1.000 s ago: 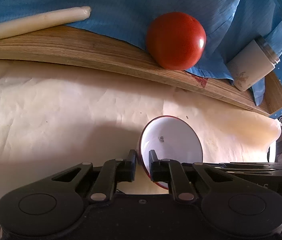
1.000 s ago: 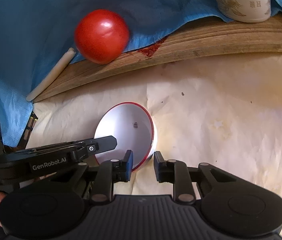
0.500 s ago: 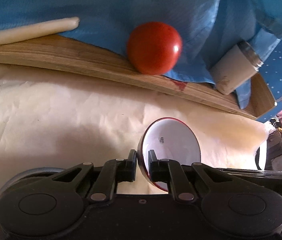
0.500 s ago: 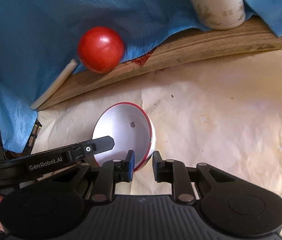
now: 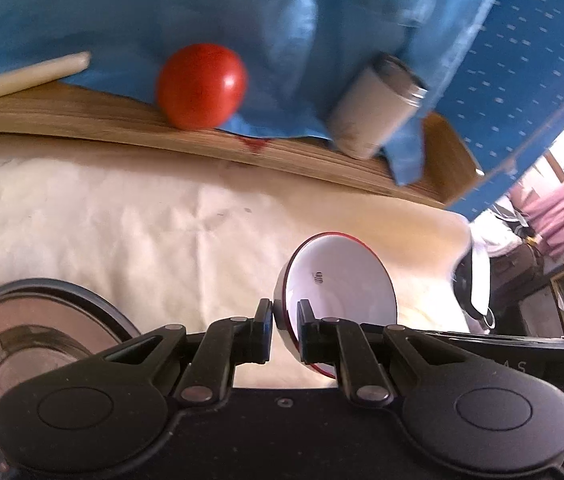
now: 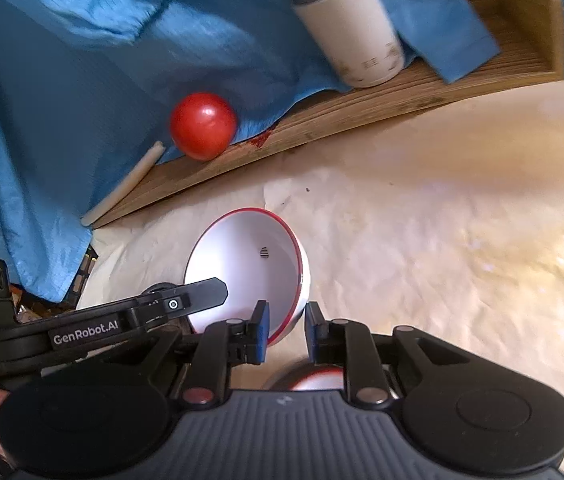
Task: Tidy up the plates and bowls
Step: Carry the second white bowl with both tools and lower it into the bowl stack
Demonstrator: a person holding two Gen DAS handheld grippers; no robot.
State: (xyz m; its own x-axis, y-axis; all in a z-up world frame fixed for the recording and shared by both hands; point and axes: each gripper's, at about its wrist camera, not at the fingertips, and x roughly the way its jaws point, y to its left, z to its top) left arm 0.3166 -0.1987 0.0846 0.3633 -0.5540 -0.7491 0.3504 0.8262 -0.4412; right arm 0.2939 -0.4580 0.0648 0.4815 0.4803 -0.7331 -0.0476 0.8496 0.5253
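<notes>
- Glossy white round bowl with a thin red rim, smooth inside, held above the desk's crinkled cream paper
- It tilts on edge, its mouth turned towards the right gripper
- Left gripper jaws pinch one side of its rim; right gripper jaws pinch the opposite side
- Shiny round steel plate lies below

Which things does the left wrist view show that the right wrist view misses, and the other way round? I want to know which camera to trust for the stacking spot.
Only the left wrist view shows the steel plate at lower left. Only the right wrist view shows a red-and-white dish below the tongs, and the blue sleeve cuff. Both show the red-rimmed white bowl, clamped at its rim by the left tongs and the right tongs, plus the tomato, flask and wooden board.
</notes>
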